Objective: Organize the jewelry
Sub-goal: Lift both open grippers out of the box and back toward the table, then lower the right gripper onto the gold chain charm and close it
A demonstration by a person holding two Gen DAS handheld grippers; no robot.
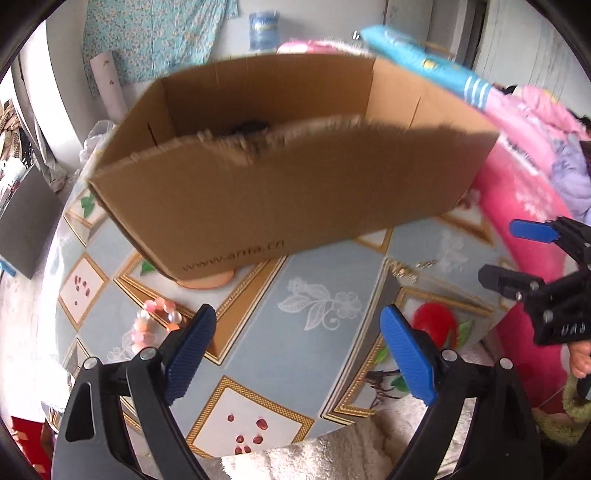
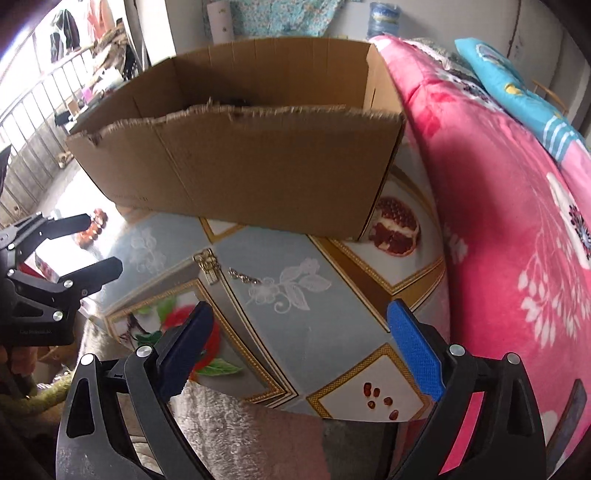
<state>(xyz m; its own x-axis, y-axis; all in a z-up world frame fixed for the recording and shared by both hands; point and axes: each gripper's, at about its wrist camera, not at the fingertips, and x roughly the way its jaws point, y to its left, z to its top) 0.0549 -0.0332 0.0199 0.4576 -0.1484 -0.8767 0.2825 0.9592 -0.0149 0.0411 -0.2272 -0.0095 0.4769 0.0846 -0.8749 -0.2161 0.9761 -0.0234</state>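
On the fruit-patterned tablecloth (image 2: 332, 321), both grippers, left gripper (image 1: 299, 354) and right gripper (image 2: 299, 350), gape wide and empty, seemingly between pickups: next, close on the small silvery chain (image 2: 245, 277) at twelve o'clock from the right, short of the open brown cardboard box (image 2: 240, 162).

Behind my desk (image 2: 325, 325), a floral curtain (image 1: 155, 33) hangs on the pale wall (image 1: 62, 74); pink quilt (image 2: 517, 206) right of it, bright windows (image 2: 33, 110) left.

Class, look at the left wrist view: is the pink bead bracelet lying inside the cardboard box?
No. The pink bead bracelet lies on the patterned tablecloth in front of the cardboard box, beside the left gripper's left finger.
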